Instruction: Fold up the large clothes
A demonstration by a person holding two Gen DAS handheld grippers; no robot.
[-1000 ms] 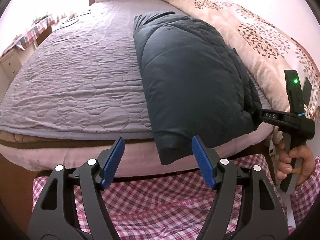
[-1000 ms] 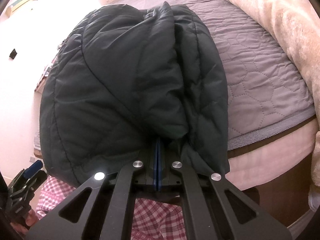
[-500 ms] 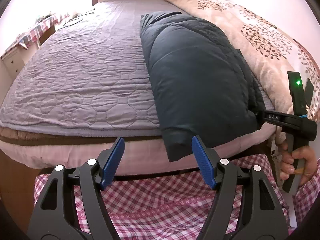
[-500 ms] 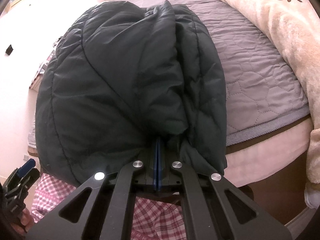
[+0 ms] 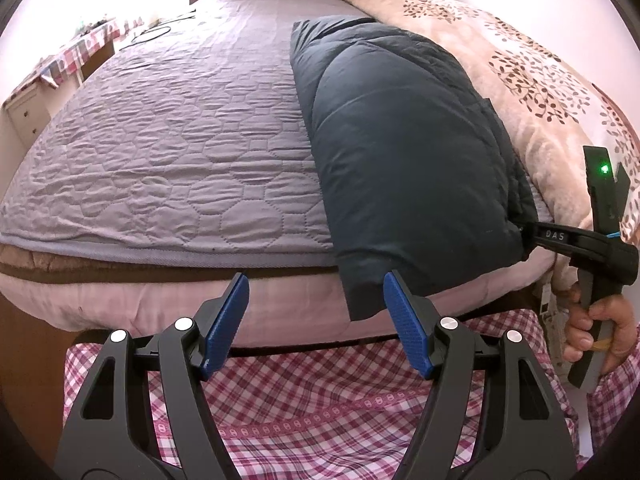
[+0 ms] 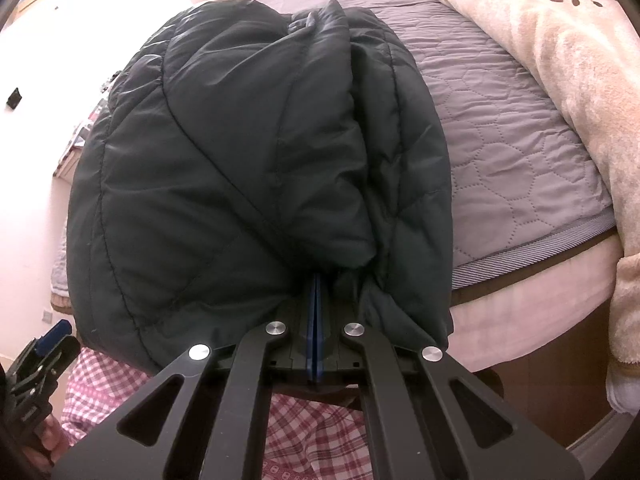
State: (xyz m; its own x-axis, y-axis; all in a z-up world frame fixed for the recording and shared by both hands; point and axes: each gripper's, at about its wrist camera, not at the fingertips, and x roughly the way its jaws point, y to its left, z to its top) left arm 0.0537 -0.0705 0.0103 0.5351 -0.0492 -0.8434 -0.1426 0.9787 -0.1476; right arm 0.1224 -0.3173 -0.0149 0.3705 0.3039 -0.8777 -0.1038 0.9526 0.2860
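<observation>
Puffy dark quilted jacket [image 5: 404, 152] is lying folded lengthwise, overhanging the bed's [image 5: 160, 152] near edge, right gripper [image 6: 315, 300] clenching its hem, left gripper [image 5: 316, 320] gaping empty.

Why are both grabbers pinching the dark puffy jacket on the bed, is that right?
Not quite. Only the right gripper pinches the dark puffy jacket on the bed. The left wrist view shows the left gripper with its fingers spread, holding nothing.
</observation>
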